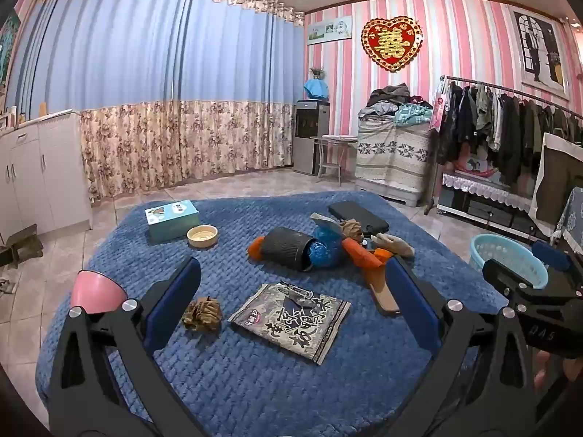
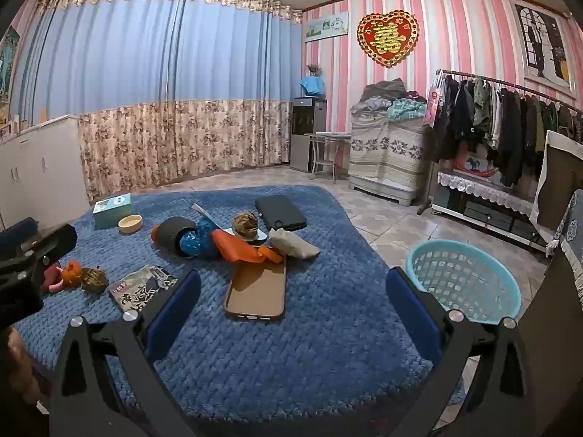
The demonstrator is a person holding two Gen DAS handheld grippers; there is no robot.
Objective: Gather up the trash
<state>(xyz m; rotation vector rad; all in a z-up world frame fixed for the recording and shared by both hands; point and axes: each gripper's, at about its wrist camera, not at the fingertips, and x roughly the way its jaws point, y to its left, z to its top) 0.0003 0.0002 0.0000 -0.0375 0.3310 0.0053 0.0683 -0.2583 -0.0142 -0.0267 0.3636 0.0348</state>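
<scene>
Surface: a blue quilted blanket [image 1: 255,382] covers the bed; tiled floor [image 2: 382,215] surrounds it.
Room: blue and floral curtains [image 1: 145,91] ahead, white cabinets [image 1: 36,167] far left, pink striped wall [image 1: 455,36] with a red heart ornament [image 1: 391,43], clothes rack [image 1: 510,120] far right.
Left gripper [image 1: 291,298]: spread wide, holding nothing, hovering above the blanket.
Crumpled brown paper [image 1: 202,314]: between the fingers, just beside the left finger [image 1: 171,306].
Printed snack wrapper [image 1: 291,322]: flat on the blanket, midway between the fingers.
Beyond left gripper: teal box [image 1: 172,219] and cream bowl [image 1: 202,236] ahead-left; black ribbed tube [image 1: 288,249], blue foil [image 1: 326,247] and orange bag [image 1: 360,255] piled straight ahead.
Right gripper [image 2: 291,309]: also spread wide and empty, above the blanket's right part.
Tan phone case [image 2: 256,287]: flat between the fingers, slightly ahead.
Ahead of right gripper: second brown wad [image 2: 245,223], grey-beige pouch [image 2: 293,244], black case [image 2: 280,212].
Teal mesh basket [image 2: 462,278]: on the floor, just right of the right finger [image 2: 411,298].
</scene>
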